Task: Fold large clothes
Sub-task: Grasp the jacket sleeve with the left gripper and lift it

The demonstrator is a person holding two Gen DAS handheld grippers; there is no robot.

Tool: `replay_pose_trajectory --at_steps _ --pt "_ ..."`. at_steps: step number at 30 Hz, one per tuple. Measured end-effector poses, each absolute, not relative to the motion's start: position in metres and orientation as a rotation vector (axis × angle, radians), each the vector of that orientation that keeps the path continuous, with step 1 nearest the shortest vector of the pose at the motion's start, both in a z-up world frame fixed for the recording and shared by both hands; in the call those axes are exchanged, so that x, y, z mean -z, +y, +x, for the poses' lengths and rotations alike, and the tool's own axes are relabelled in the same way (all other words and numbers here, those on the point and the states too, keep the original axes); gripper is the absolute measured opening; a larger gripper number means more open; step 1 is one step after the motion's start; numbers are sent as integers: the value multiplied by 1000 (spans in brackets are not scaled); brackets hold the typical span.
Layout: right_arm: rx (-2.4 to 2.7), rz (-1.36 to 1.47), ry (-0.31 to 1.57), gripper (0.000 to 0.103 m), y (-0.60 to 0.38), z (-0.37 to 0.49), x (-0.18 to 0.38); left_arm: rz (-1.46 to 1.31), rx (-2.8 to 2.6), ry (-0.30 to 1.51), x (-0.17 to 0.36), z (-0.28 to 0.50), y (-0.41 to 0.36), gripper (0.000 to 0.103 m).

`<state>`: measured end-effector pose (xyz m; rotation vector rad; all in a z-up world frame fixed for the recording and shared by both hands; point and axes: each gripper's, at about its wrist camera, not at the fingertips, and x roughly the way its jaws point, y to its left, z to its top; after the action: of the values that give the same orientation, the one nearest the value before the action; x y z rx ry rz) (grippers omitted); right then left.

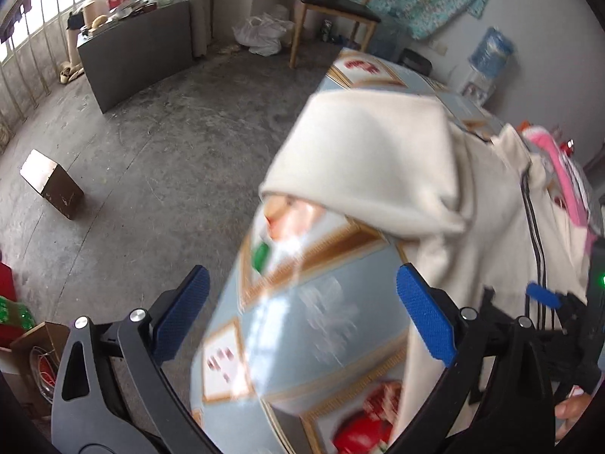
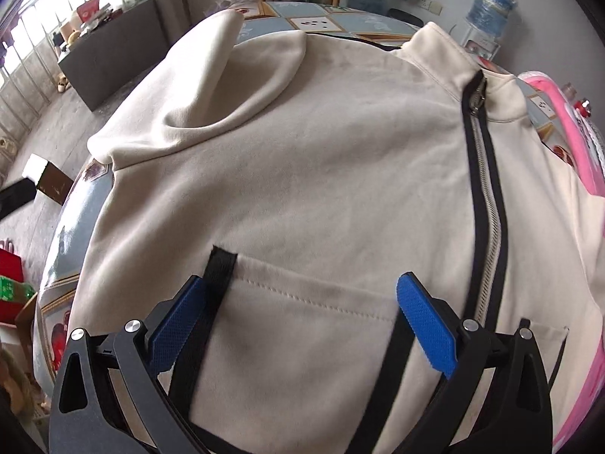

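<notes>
The cream jacket (image 2: 302, 159) is spread on the worktop (image 1: 302, 325), zipper running away from the right tool (image 2: 302, 325), which is nearer; both tools are held spread, the left tool (image 1: 302, 321) beside the sleeve (image 1: 363, 159).

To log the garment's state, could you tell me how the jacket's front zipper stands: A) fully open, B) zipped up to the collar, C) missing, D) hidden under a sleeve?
B: in the right wrist view the zipper runs closed up the jacket to the collar.
</notes>
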<state>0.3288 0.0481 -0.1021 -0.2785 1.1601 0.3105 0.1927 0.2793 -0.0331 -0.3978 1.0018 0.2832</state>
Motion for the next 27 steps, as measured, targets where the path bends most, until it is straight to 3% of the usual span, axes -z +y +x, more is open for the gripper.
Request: replay_pose_trajectory --at_steps 10,17,27 --pt "-386 -270 1227 98 43 330 102 -601 -327 1057 101 257 385 96" --pt "-408 -286 1251 98 39 321 97 -793 -290 1124 148 288 404 96" --pt "-450 -287 1177 98 22 286 93 -1487 -31 1175 243 298 430 96"
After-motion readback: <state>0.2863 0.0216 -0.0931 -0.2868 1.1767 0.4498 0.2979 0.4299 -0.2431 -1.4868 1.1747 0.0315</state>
